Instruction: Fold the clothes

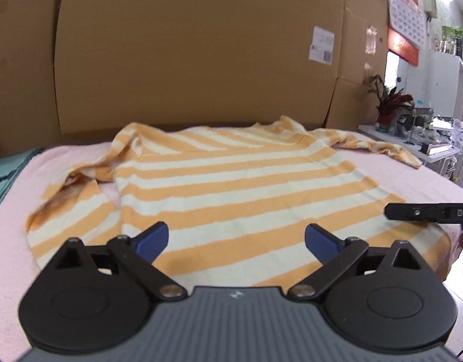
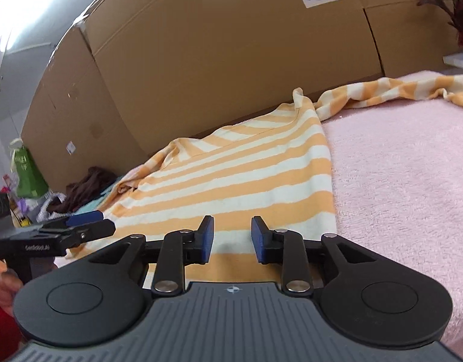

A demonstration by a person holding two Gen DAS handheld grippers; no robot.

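left claw (image 1: 236,242): black links, blue pads, silver screws; right claw (image 2: 232,239): same, grey ribbed body

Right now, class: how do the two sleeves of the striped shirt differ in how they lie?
The left sleeve is bunched and creased, folded close beside the shirt body; the right sleeve trails outward, away from the body. The left sleeve lies nearer the shirt's hem edge; the right sleeve runs along the far side towards the cardboard. Both carry the same orange and cream stripes and rest on the pink blanket.
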